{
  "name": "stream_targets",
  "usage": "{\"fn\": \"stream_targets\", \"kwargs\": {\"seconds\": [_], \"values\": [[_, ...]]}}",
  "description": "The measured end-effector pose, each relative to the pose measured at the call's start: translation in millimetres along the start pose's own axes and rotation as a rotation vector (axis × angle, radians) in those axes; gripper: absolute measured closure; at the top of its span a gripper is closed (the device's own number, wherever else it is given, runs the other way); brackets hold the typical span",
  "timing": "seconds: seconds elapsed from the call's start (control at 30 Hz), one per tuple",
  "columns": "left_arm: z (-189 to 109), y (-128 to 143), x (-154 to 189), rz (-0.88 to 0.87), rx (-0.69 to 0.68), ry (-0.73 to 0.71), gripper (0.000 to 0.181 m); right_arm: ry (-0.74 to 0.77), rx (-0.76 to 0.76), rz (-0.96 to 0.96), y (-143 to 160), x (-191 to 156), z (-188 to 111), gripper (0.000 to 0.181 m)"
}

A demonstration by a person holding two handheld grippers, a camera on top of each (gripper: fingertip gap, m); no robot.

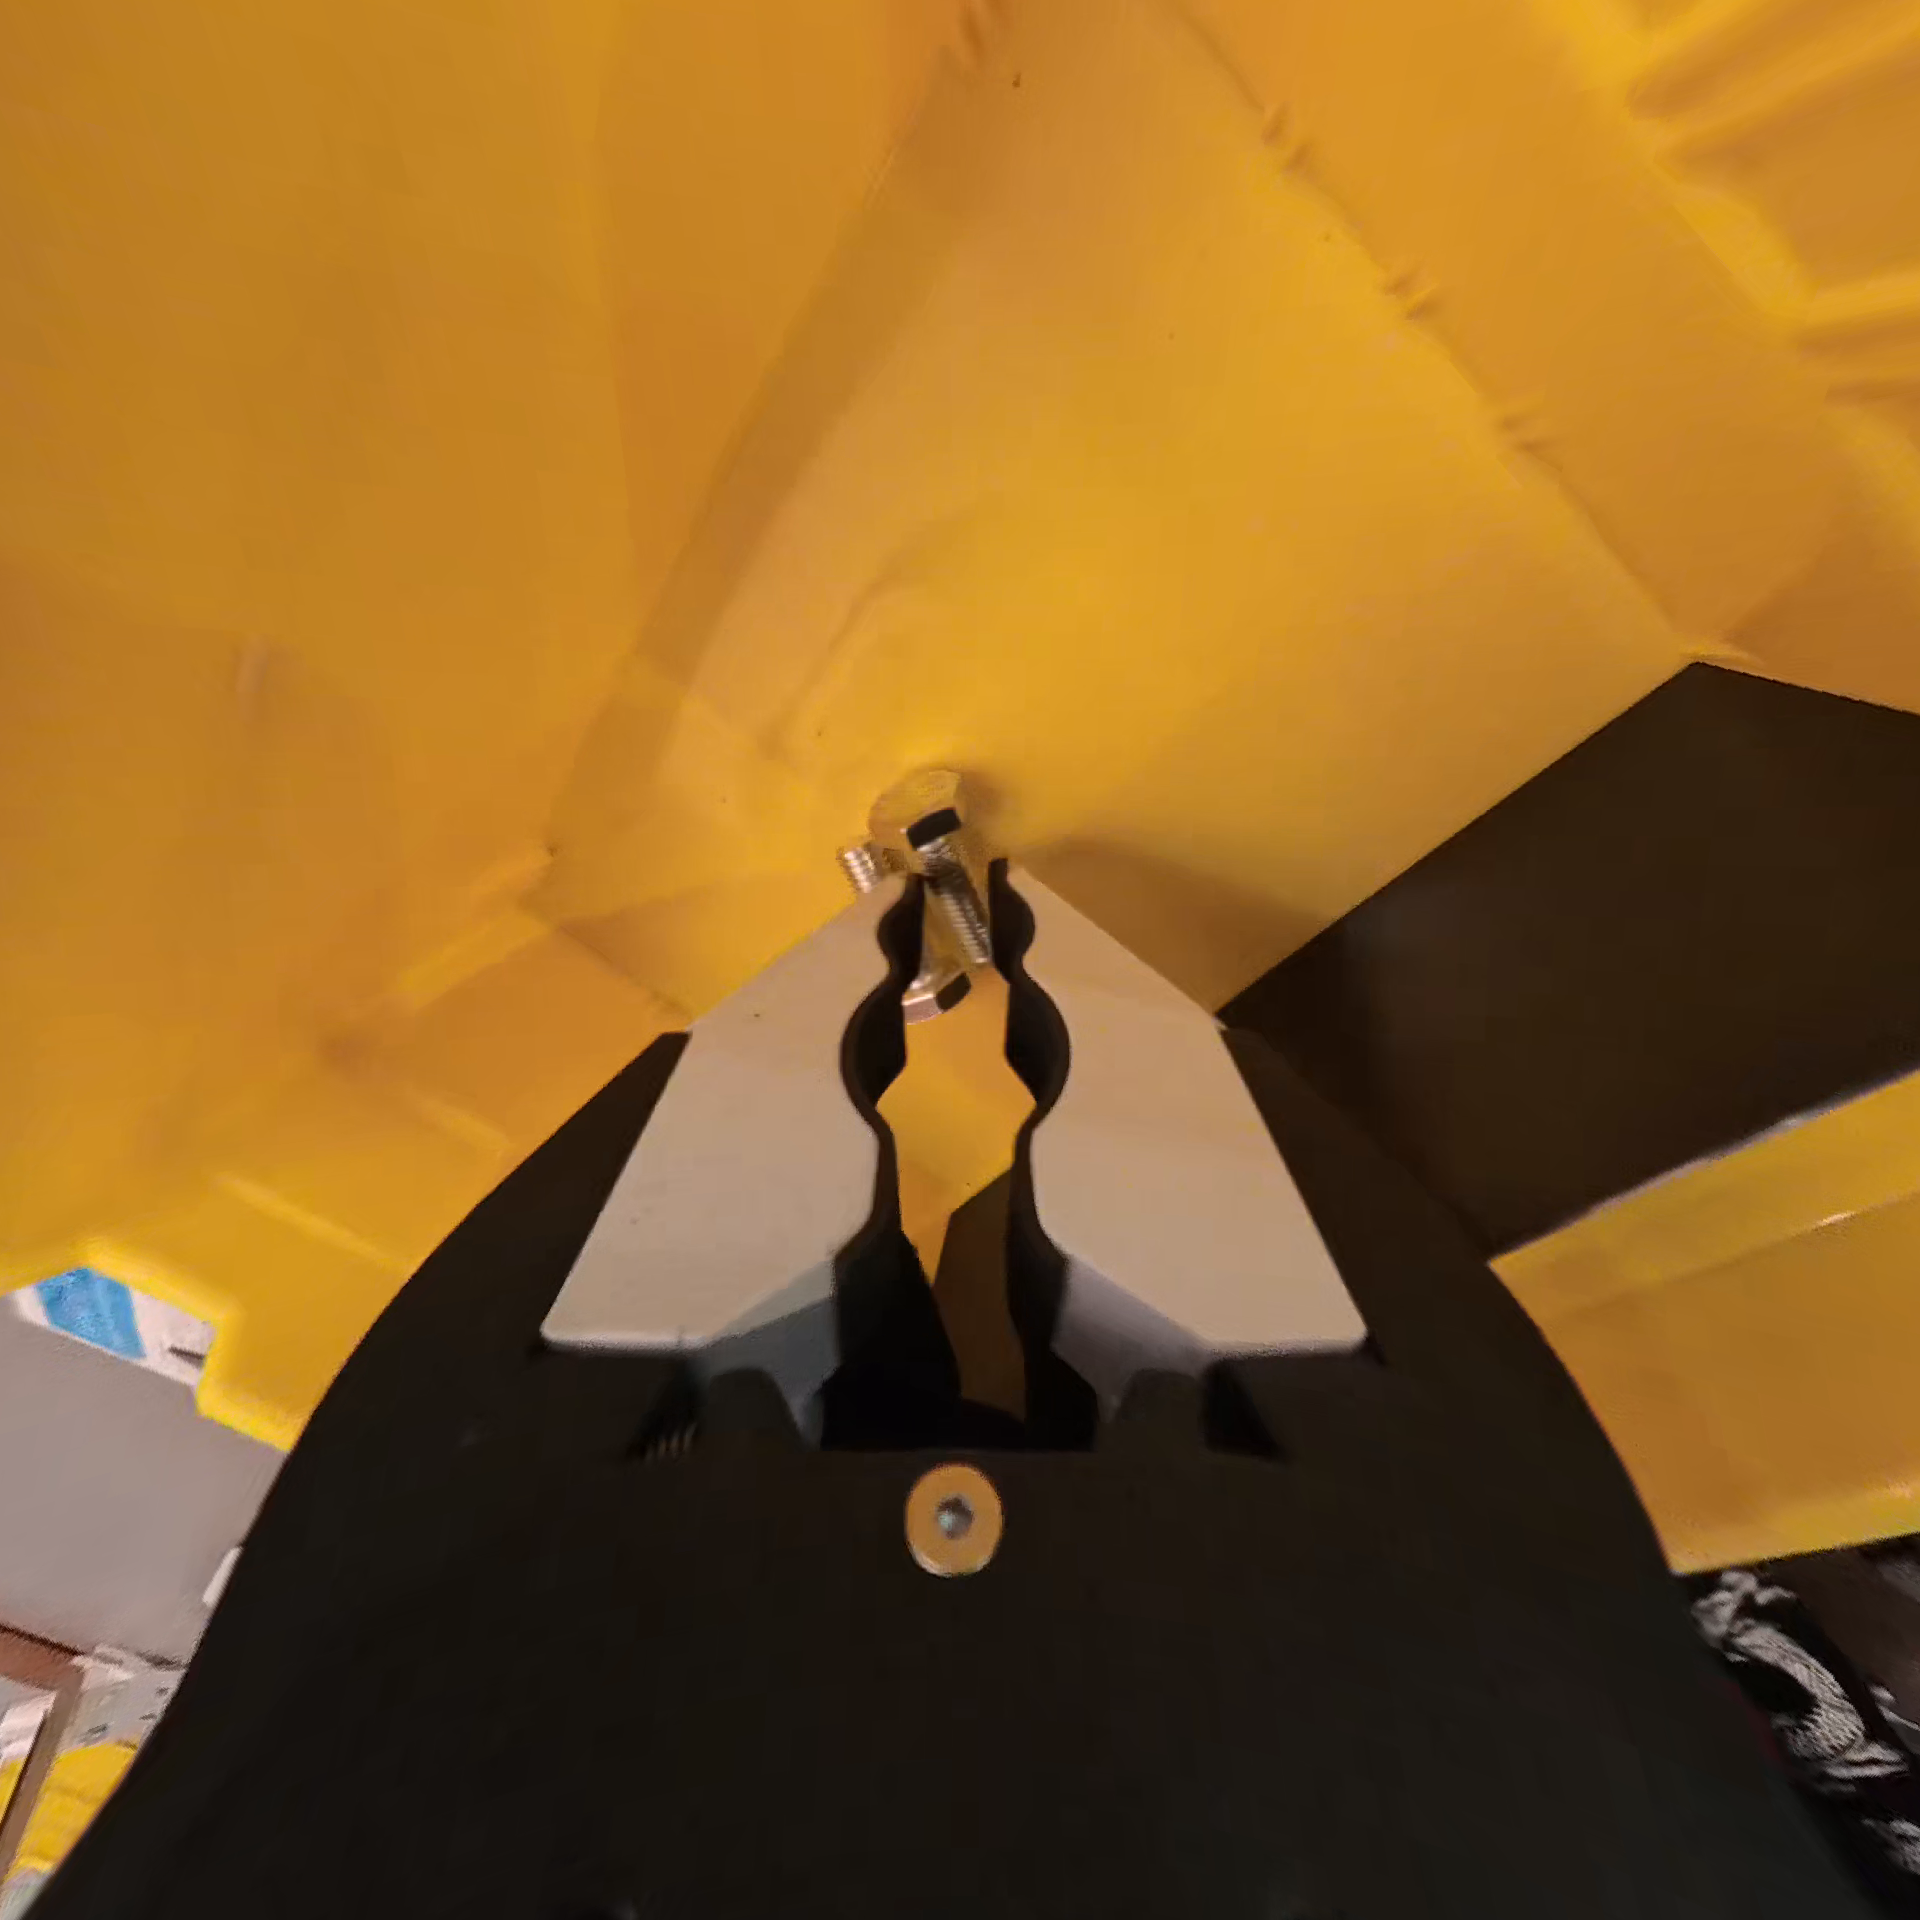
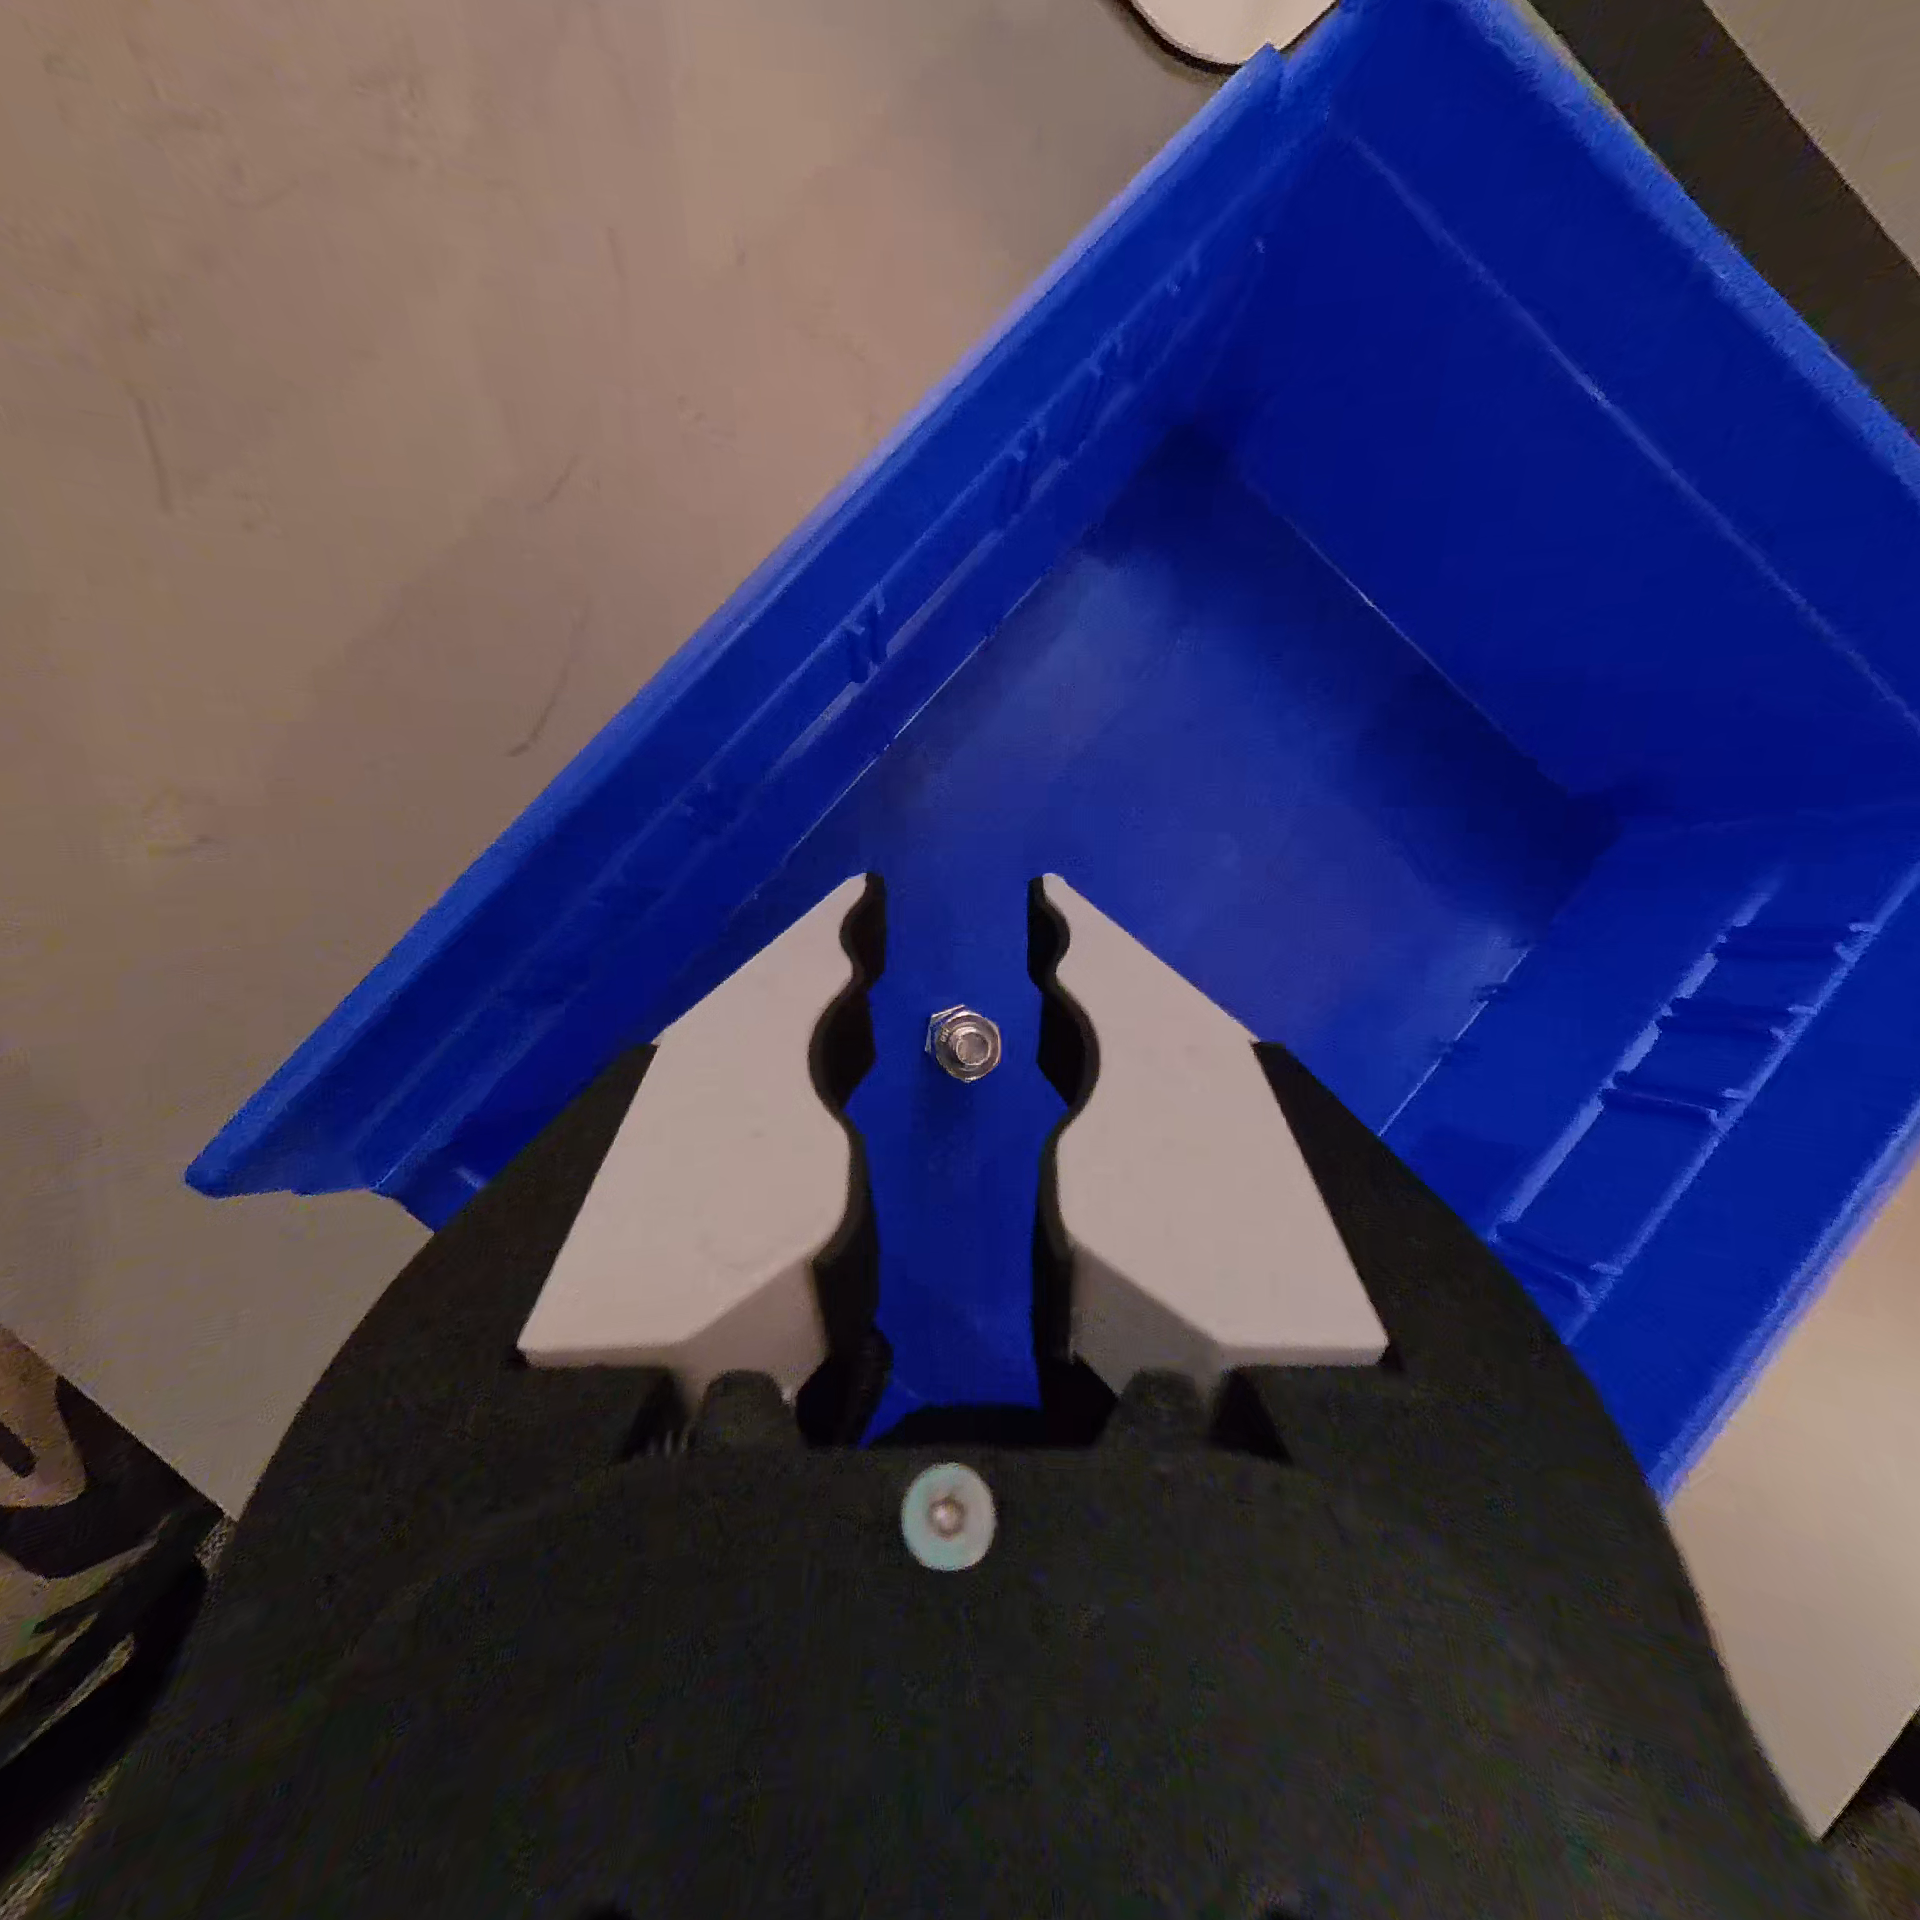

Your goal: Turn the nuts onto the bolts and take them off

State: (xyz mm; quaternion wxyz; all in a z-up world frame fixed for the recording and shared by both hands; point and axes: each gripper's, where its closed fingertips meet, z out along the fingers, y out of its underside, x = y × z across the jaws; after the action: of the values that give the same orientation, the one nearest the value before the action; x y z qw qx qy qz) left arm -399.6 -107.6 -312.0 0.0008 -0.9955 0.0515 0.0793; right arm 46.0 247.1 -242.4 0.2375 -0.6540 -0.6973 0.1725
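While the left gripper (image 1: 954,894) reaches into a yellow bin (image 1: 727,416), its jaws are drawn nearly together at the tips and pinch a silver bolt (image 1: 951,920) by the threaded shank. That bolt runs near-to-far between the fingers, tilted a little, with one hex head at the near end, just left of the gap, and what looks like a second hex piece (image 1: 928,812) at the far end against the bin's corner; whether that far piece is a nut or another bolt's head, I cannot tell. Just left of the fingertips a second threaded stub (image 1: 858,864) pokes out, pointing left. Yellow walls crowd in on the left and far sides, and a dark surface (image 1: 1558,883) shows to the right past the bin's edge.

Over on the other side, the right gripper (image 2: 954,883) hangs above a blue bin (image 2: 1351,623), jaws apart and gripping nothing. Framed in the gap between them, a small silver nut (image 2: 964,1043) lies flat on the bin's floor near its near-left wall, its hole facing up toward the camera, so its axis points straight up. Neither finger touches it. Around the bin spreads a beige tabletop (image 2: 364,468).
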Motion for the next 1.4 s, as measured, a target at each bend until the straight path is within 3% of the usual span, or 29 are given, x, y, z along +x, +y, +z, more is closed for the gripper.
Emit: {"fn": "stream_targets", "kwargs": {"seconds": [0.47,0.93,1.03,1.23,1.4], "values": [[-22,-5,-5,-0.013,0.129,-0.055,0.181,0.048,0.108,-0.062,-37,-8,-30,0.158],[6,5,6,-0.199,-0.013,0.153,0.163,0.022,0.113,-0.070,-38,-19,-30,0.159],[6,1,11,-0.190,-0.019,0.202,0.173,0.015,0.113,-0.068,-34,-18,-26,0.159],[5,-3,6,-0.140,-0.004,0.131,0.173,0.014,0.135,-0.065,-38,-20,-27,0.159],[-20,-15,-2,-0.109,0.121,0.003,0.174,0.019,0.201,-0.086,-53,-28,-38,0.159]]}}
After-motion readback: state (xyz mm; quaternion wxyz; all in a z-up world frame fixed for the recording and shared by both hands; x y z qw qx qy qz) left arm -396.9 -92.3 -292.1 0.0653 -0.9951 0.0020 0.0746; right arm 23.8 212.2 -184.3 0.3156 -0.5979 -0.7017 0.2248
